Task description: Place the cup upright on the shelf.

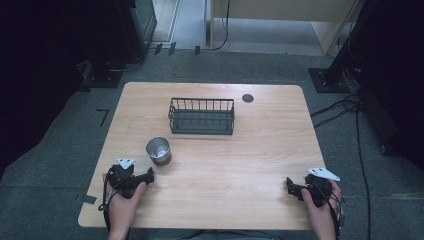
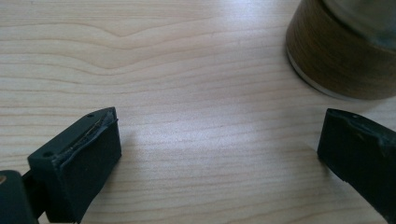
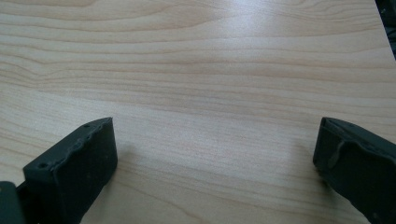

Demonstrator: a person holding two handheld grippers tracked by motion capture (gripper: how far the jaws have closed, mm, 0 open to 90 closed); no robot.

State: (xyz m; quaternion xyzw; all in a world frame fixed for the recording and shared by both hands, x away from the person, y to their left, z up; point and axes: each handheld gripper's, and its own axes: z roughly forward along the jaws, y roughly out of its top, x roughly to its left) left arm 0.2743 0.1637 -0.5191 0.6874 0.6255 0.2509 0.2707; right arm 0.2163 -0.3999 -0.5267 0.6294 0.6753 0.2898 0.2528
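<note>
High view: the left hand-held gripper [image 1: 148, 176] rests near the counter's [image 1: 240, 150] front left edge, pointing toward the cup [image 1: 158, 150], which stands just beyond it and apart from it. Left gripper view has the jaws spread wide over bare wood, nothing between them, with the cup [image 2: 343, 51] at the upper right, past the jaw tips. A wire basket [image 1: 202, 116] sits farther back, near the counter's middle. The right hand-held gripper [image 1: 290, 186] lies near the front right edge, well apart from the cup, its jaws likewise spread with nothing between them.
</note>
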